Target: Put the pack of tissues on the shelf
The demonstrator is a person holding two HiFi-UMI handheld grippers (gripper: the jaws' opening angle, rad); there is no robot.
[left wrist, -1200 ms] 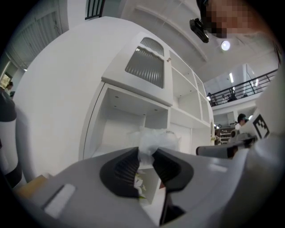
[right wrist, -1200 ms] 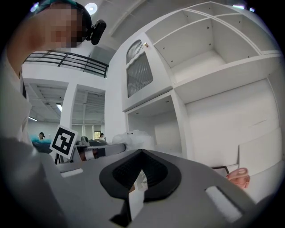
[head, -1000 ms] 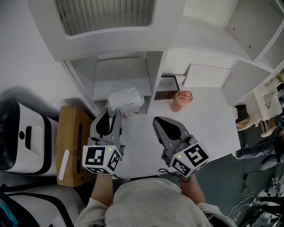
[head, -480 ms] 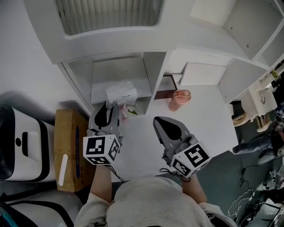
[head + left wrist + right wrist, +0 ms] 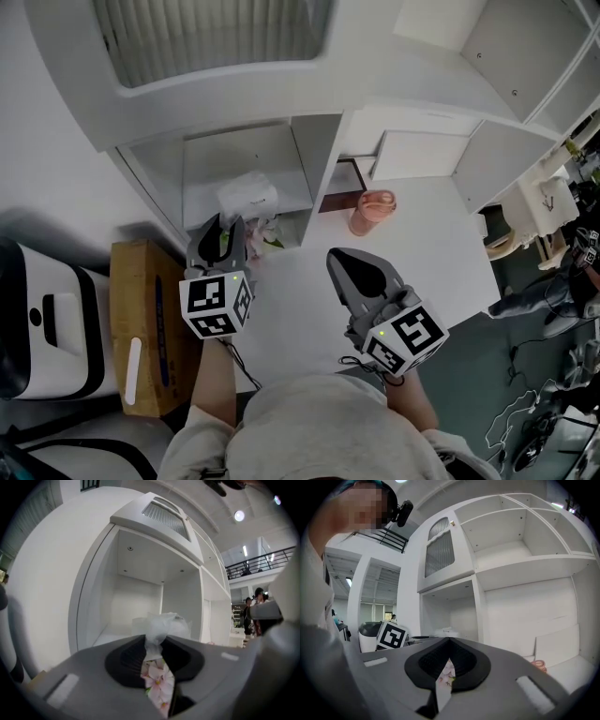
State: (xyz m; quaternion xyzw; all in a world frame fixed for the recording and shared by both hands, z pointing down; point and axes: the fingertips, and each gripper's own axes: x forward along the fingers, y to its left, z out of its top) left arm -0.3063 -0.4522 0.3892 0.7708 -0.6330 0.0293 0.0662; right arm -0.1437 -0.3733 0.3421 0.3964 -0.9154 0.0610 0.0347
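- Your left gripper (image 5: 226, 228) is clamped on the tail end of the pack of tissues (image 5: 248, 196). In the left gripper view the flowered wrapper is pinched between the pads, and the white bulk of the pack sticks out ahead of them.
- The pack sits at the front lip of the shelf (image 5: 236, 153), in its lower left compartment. From these views I can't tell whether its underside touches the board.
- Carry the pack deeper towards the shelf's back wall before you let go. Released at the lip, it would probably tip out, because most of its weight hangs beyond your pinch.
- Keep the gripper level and centred between the shelf's side walls. The wrapper is soft, so it will likely sag and drag if you come in low.
- Lower the pack until the board carries it, then spread the jaws fully and draw straight back, so the plastic doesn't catch and come out with you.
- Your right gripper (image 5: 345, 260) hangs in front of the shelf with its jaws together and nothing in them. Leave it there, clear of the pink cup (image 5: 373, 211) by the shelf's right-hand bay.
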